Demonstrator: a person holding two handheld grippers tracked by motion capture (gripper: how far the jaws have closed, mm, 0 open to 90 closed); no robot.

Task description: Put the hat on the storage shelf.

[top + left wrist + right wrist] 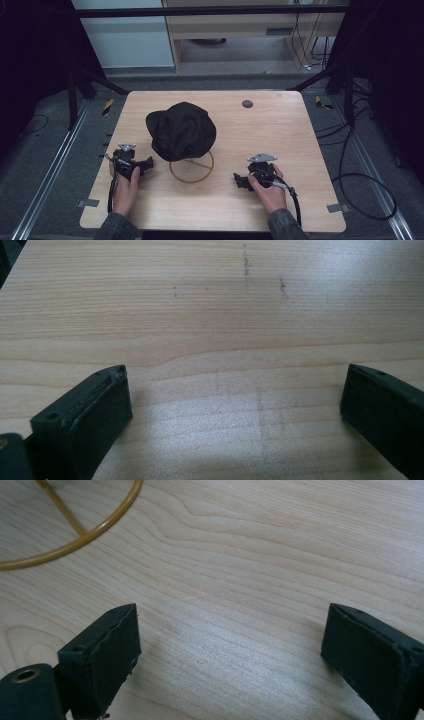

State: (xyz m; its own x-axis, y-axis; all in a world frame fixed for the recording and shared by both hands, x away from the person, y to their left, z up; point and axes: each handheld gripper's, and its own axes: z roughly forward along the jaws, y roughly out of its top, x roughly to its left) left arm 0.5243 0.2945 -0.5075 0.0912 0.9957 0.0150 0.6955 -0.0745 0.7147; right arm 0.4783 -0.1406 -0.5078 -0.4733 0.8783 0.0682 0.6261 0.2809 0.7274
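A black cap (181, 130) sits on a stand whose gold ring base (192, 171) rests on the wooden table (280, 135); part of that ring (85, 532) shows at the top left of the right gripper view. My left gripper (146, 164) lies on the table left of the stand, held by a hand. It stands open over bare wood (235, 405). Right of the stand, my right gripper (240, 181) is held low on the table. Its jaws are wide apart with nothing between them (230, 645).
A small dark round disc (247, 104) is set into the table near its far edge. Cables (360, 195) trail on the grey floor at the right. Black frame bars (100, 80) stand beyond the table's far corners.
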